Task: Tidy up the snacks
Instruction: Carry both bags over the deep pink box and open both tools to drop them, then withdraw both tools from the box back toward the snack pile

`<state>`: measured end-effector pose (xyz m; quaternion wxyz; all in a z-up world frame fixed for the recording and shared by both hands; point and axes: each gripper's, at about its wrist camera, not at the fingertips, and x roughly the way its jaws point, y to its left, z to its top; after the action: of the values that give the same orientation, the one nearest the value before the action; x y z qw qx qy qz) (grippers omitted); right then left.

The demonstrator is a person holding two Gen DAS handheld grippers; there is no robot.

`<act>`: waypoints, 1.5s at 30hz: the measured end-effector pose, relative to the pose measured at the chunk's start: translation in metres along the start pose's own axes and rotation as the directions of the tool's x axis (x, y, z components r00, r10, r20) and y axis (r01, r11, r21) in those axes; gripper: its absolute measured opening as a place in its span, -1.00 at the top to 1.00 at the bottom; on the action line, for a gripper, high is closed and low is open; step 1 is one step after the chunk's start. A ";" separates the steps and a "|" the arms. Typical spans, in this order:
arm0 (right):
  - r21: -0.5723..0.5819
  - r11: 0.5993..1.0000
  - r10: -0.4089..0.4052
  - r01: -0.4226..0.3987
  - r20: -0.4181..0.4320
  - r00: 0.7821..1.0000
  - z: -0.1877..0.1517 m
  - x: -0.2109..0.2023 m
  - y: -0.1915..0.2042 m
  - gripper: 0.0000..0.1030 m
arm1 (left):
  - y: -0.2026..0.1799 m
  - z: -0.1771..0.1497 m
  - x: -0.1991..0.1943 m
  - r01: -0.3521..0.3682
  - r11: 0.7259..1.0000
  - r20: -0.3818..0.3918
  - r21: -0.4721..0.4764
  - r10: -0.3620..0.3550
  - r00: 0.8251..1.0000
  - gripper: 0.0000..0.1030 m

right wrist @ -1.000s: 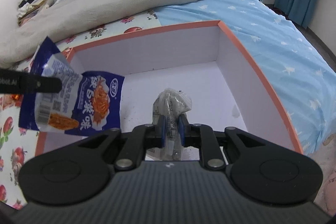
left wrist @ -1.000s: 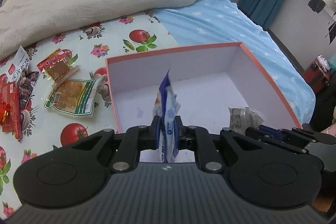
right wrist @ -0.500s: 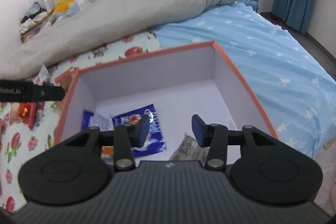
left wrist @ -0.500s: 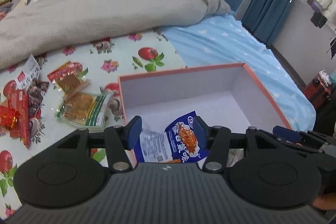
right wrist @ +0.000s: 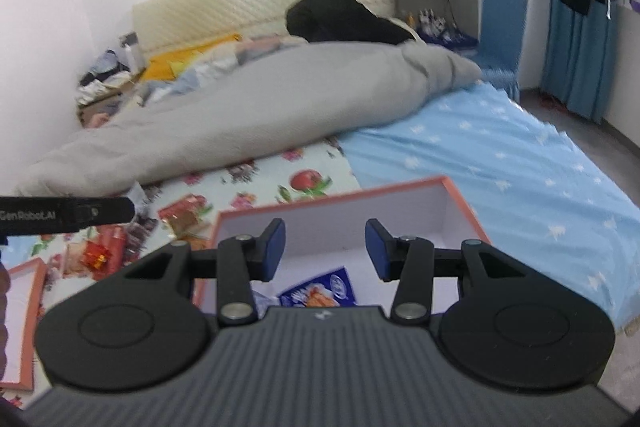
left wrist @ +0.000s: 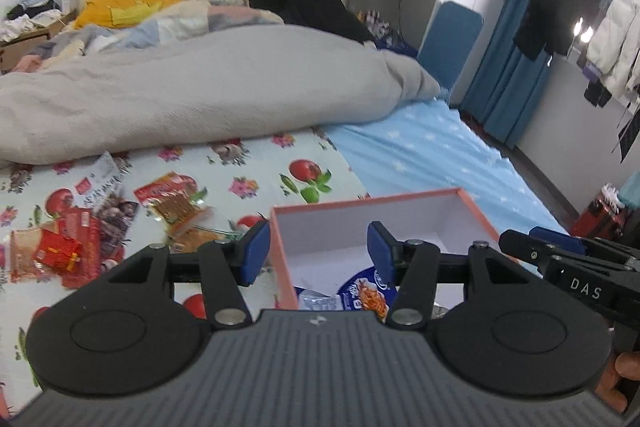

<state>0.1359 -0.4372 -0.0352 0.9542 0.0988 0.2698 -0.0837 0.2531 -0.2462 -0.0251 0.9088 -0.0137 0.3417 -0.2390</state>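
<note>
on the flowered sheet, beside the blue starred sheet: orange-rimmed box, white inside, open at the top. flat on the box floor, near its left wall: blue snack packet with white lettering and a picture of reddish strips, partly hidden behind the gripper bodies in both views; also seen from the right wrist. above the box: left gripper, blue pads apart after just opening, nothing between them, its left finger out over the box's left wall. likewise above the box: right gripper, pads apart after just opening, nothing clamped. no contact between either gripper and the packet. left of the box, loose on the flowered sheet: red packets, an orange-brown packet and a dark packet with a white label, close together and partly overlapping. rest of the box floor bare and white. well behind the box: grey duvet heaped across the bed. further left of the box, at the frame edge of the right view: a second orange-rimmed piece, only partly visible.
</note>
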 end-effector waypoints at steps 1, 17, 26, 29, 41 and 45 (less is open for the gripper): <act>-0.004 1.000 0.007 -0.007 0.011 1.000 0.001 -0.004 0.005 0.09 | 0.005 0.000 -0.010 -0.005 1.000 0.015 0.000 0.005 1.000 -0.16; -0.038 0.993 0.112 -0.109 0.082 0.990 -0.025 -0.035 0.083 0.09 | 0.081 -0.037 -0.103 -0.077 0.995 0.137 -0.060 0.085 0.987 -0.16; -0.061 0.991 0.125 -0.121 0.061 0.990 -0.060 -0.038 0.108 0.09 | 0.117 -0.083 -0.106 -0.077 0.988 0.085 -0.138 0.089 0.992 -0.16; -0.072 0.988 0.143 -0.140 0.038 0.989 -0.069 -0.037 0.117 0.09 | 0.127 -0.098 -0.107 -0.079 0.982 0.071 -0.173 0.092 0.993 -0.16; -0.136 0.967 0.218 -0.215 0.006 0.976 -0.098 -0.040 0.148 0.09 | 0.150 -0.128 -0.114 -0.128 0.965 0.035 -0.231 0.140 0.990 -0.16; -0.137 0.963 0.234 -0.234 -0.013 0.972 -0.108 -0.037 0.154 0.09 | 0.156 -0.137 -0.113 -0.147 0.959 0.026 -0.243 0.158 0.987 -0.16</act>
<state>0.0842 -0.2595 -0.0838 0.9624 0.0638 0.2598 0.0482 0.1591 -0.0393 -0.0901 0.9237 -0.1024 0.3475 -0.1248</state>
